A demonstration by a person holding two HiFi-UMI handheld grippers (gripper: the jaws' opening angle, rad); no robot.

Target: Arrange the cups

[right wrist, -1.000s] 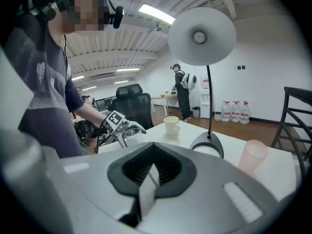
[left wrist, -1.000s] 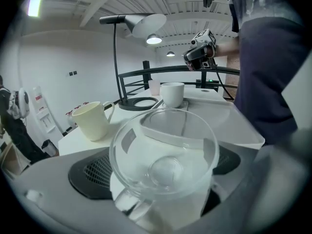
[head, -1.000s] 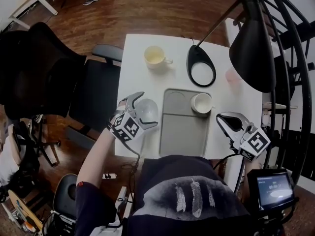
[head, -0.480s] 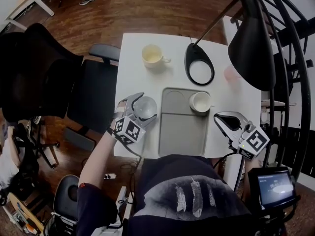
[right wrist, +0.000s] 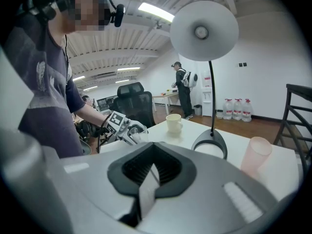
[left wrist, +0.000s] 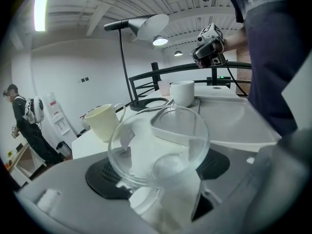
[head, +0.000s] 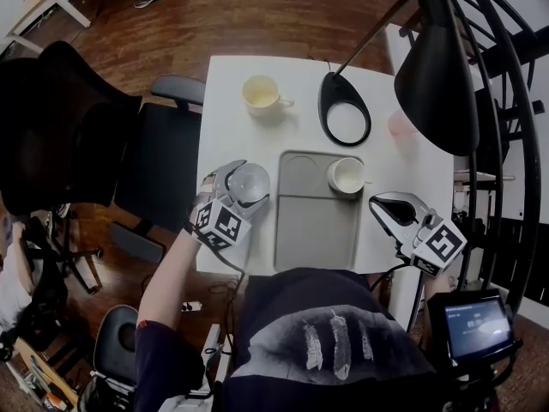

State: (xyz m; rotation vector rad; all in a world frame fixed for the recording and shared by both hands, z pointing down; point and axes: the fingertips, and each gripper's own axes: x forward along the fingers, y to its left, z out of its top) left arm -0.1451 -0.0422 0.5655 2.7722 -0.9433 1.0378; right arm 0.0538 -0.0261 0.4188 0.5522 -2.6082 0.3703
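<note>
The left gripper (head: 243,184) is tipped downward at the left edge of the white table (head: 225,118). Its jaws have just been closing and now clasp the clear round glass cup (head: 250,181), just left of the grey rectangular tray (head: 316,230). A white ceramic cup (head: 347,176) stands in the tray's far right corner. The right gripper (head: 393,209), clenched and empty, hovers right of the tray. A black lamp shade (head: 437,67) half hides a pink plastic cup (head: 400,125).

A white table (head: 232,93) stands on a brown wooden floor (head: 257,15). A black desk lamp (head: 437,84) rises from an oval base (head: 343,84) on the table's far side. A black office chair (head: 60,118) stands at the left, a black railing (head: 506,144) at the right, with a small lit screen (head: 467,326) below it.
</note>
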